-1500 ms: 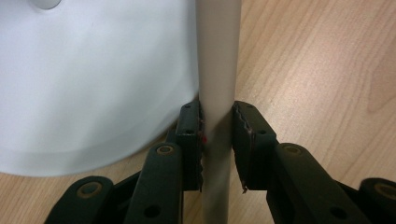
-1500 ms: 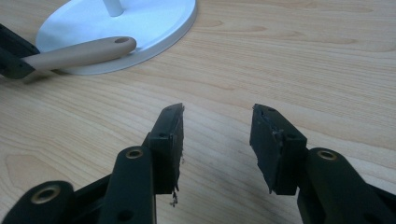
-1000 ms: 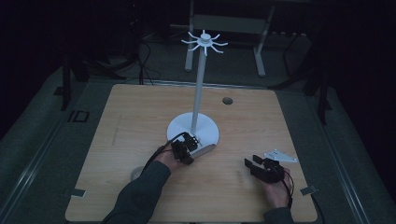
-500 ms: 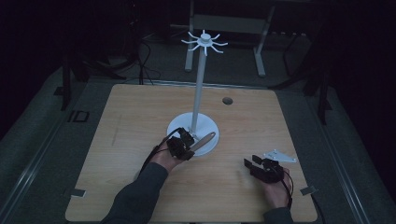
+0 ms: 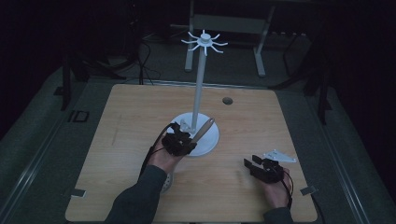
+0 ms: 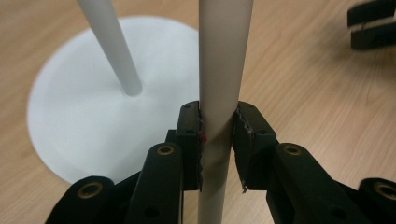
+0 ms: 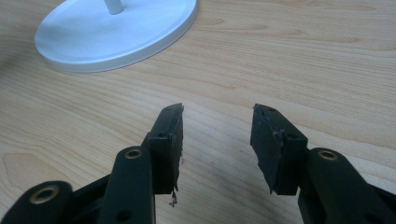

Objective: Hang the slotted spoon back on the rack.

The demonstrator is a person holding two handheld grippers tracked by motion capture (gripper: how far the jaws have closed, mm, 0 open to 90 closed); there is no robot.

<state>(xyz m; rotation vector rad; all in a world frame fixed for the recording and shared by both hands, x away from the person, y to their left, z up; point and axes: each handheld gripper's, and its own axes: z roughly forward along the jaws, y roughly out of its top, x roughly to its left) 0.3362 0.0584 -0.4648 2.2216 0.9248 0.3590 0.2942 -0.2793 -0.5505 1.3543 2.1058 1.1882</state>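
Left tongs (image 6: 217, 140) clamped on pale rod (image 6: 223, 70).
Rod tilts over white stand base (image 5: 208, 140); right tongs (image 7: 217, 144) gape empty above desk (image 5: 130, 116).

- The high view looks forward and down from the person's side, taking in the whole wooden table (image 5: 140, 112), with dark floor beyond at the top of the frame.
- The left gripper view sits close, looking along its jaws at the white stand base (image 6: 93, 107), left of frame.
- The right gripper view looks low across the tabletop; the same base (image 7: 116, 32) fills its upper left.
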